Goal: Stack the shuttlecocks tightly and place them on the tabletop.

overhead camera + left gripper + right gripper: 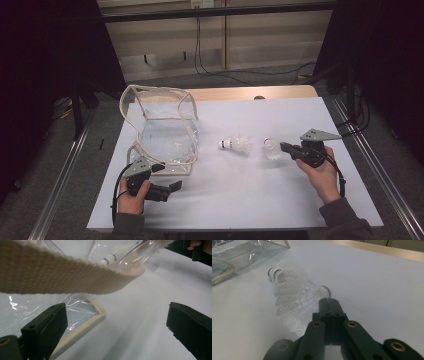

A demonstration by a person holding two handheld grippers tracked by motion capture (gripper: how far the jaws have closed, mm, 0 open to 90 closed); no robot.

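Note:
Two white plastic shuttlecocks lie on the white table: one mid-table, the other just to its right. My right gripper is shut with nothing between its jaws, and its tip rests beside the nearer shuttlecock; the farther shuttlecock lies behind that one. A clear plastic bag with beige trim stands at the left. My left gripper is open just in front of the bag's lower corner. A beige strap hangs across the top of the left gripper view.
Seen through the bag's clear wall is one shuttlecock. A wooden strip borders the table's far edge. Metal rails run along both sides. The person's right hand shows at the top right of the left gripper view.

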